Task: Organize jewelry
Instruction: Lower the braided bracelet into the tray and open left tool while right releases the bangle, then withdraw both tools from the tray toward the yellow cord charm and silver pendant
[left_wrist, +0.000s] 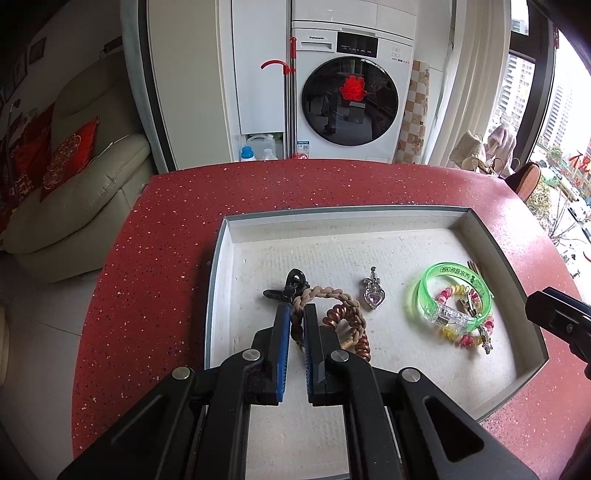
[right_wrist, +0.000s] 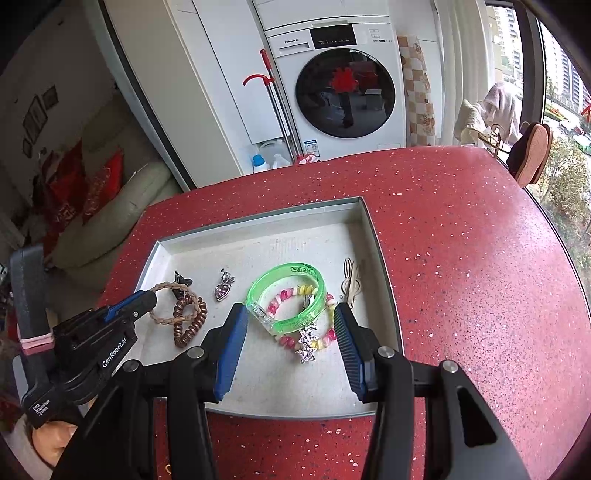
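The braided cord bracelet (left_wrist: 325, 295) is lying in the tray's (left_wrist: 332, 221) left half, its loop running toward two o'clock from the left gripper (left_wrist: 297, 314), whose narrowed fingers are pinching its near end. The right gripper (right_wrist: 290, 328) is hovering spread wide around the green bangle (right_wrist: 286, 295); open floor is lying at twelve o'clock.

The left gripper (left_wrist: 297, 325) reaches forward and down at a low angle, its blue-padded jaws drawn almost together with only a narrow slot between them, pinching a braided cord (left_wrist: 295, 308). The right gripper (right_wrist: 290, 332) stands to its right, tilted downward, its jaws spread wide and holding nothing. In the right wrist view the left gripper's body enters from the lower left, with a bit of the person's hand (right_wrist: 51, 439) beneath it.
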